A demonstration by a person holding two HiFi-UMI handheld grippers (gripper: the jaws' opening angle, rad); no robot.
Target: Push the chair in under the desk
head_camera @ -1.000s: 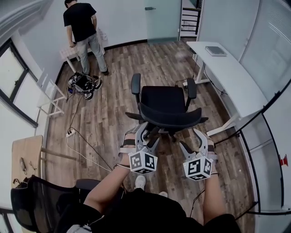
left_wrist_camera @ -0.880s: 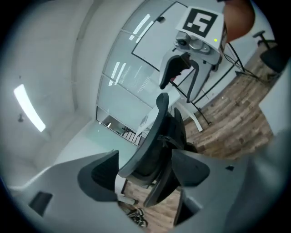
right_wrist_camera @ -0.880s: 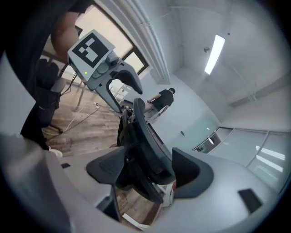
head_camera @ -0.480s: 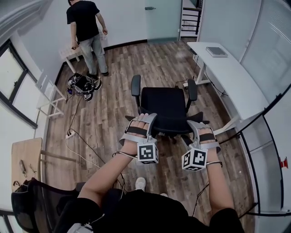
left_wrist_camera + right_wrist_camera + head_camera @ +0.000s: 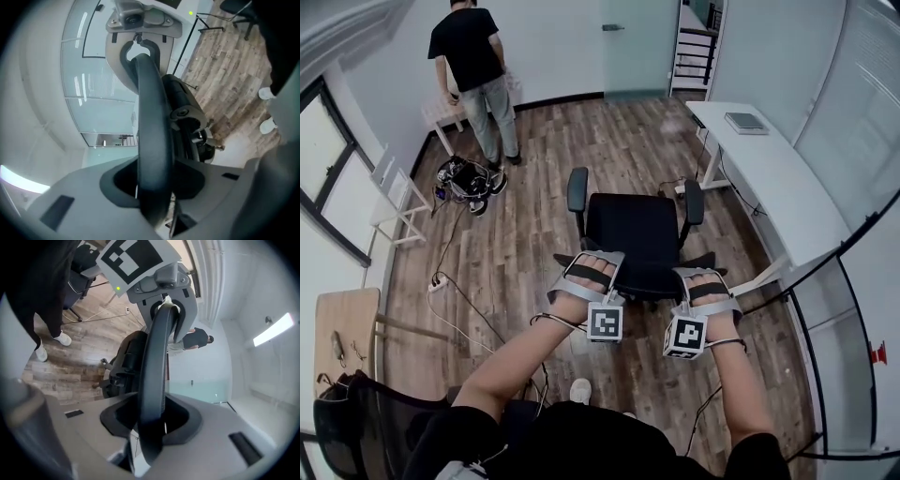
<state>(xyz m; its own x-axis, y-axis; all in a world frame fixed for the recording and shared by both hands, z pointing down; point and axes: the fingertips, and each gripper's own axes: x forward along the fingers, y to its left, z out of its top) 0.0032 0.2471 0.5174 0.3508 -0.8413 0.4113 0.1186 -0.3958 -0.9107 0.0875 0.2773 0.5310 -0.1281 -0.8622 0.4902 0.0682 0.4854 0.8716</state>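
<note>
Head view showed the chair (image 5: 633, 230) far from the table (image 5: 778, 169) at 2 o'clock, not pushed in yet, with the left gripper (image 5: 586, 270) and right gripper (image 5: 705, 286) jaws closing on its back.

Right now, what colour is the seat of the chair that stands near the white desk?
Black. The chair seat shows best in the head view.

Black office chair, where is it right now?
In the head view's centre, the black office chair stands on the wood floor, left of the white desk and not yet under it.
</note>
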